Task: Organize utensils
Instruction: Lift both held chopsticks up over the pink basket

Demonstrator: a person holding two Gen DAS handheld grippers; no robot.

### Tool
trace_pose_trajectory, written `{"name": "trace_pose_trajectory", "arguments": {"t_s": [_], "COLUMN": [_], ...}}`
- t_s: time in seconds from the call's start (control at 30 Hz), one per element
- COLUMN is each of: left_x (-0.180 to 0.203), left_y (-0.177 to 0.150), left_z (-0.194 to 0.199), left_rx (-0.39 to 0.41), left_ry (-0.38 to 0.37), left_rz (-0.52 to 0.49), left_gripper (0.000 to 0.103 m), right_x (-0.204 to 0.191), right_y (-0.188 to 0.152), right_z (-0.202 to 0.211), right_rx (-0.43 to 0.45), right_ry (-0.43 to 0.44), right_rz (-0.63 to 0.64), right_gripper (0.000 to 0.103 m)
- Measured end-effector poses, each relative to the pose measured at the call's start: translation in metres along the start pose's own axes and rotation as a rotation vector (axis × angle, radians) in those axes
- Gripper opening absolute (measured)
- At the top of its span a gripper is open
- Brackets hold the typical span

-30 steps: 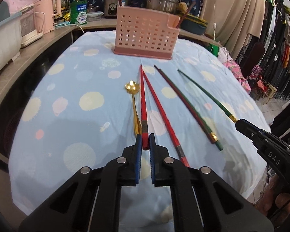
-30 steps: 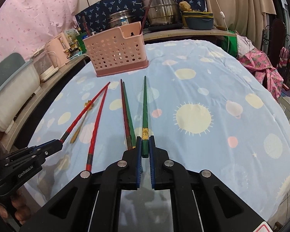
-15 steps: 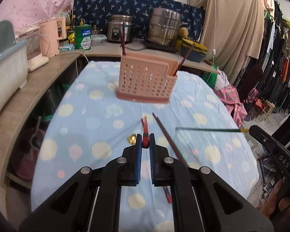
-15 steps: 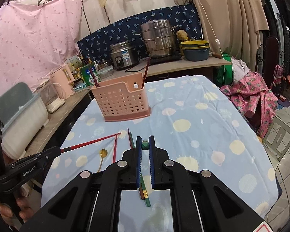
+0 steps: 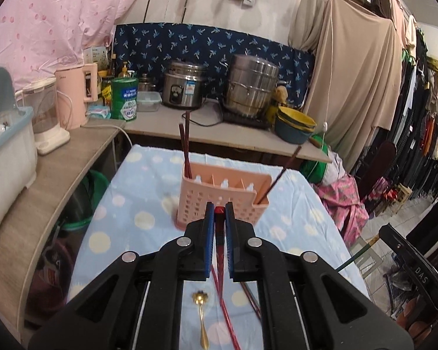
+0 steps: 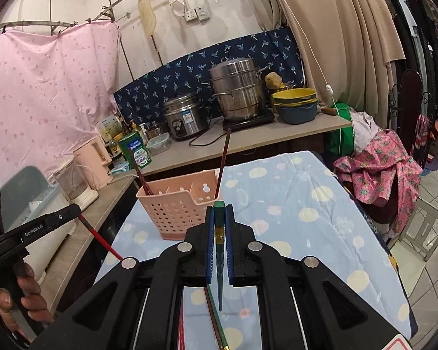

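My left gripper point(image 5: 218, 213) is shut on a red chopstick point(image 5: 219, 234), held high with its tip hanging down toward the table. My right gripper point(image 6: 219, 208) is shut on a green chopstick point(image 6: 219, 250), also hanging tip down. The pink perforated utensil basket point(image 5: 219, 199) stands ahead on the blue spotted tablecloth point(image 5: 137, 218) and holds dark chopsticks point(image 5: 186, 143) at its left end and one point(image 5: 280, 175) at its right. It also shows in the right wrist view point(image 6: 178, 207). A gold spoon point(image 5: 201, 318), another red chopstick point(image 5: 227, 315) and a red-green pair point(image 6: 216, 318) lie on the cloth below.
A counter point(image 5: 207, 128) behind the table carries a rice cooker point(image 5: 182, 89), steel steamer pot point(image 5: 252, 87), bowls point(image 5: 296, 125), green can point(image 5: 124, 99) and pink kettle point(image 5: 77, 97). A white tub point(image 5: 5, 157) sits on the left shelf. Clothes point(image 5: 423, 134) hang at right.
Both grippers have risen well above the table, each lifting its chopstick from flat to hanging tip down. The basket now appears lower and nearer in both views.
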State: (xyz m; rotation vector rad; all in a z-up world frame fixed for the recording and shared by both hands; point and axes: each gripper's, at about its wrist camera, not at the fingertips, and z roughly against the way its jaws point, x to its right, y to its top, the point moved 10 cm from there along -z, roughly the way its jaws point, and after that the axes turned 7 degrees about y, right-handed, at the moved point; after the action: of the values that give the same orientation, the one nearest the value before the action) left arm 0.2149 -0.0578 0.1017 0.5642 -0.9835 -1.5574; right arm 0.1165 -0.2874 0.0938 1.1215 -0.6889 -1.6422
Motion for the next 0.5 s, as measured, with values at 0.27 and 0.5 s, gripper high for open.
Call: {"name": "trace_pose_trajectory", "arguments": {"t_s": [0.27, 0.5], "left_x": [0.002, 0.01], "left_y": [0.068, 0.126], "left_z": [-0.008, -0.014], "left_rx": [0.091, 0.194], "left_ry": [-0.005, -0.015], "left_rz": [0.022, 0.039], "left_gripper": [0.007, 0.007], "right_x": [-0.015, -0.034], "right_y": [0.068, 0.13], "right_z": [-0.02, -0.049], "right_rx": [0.113, 0.238], "right_ry": [0.032, 0.1], "right_rz": [0.005, -0.018], "right_gripper": [0.007, 0.007]}}
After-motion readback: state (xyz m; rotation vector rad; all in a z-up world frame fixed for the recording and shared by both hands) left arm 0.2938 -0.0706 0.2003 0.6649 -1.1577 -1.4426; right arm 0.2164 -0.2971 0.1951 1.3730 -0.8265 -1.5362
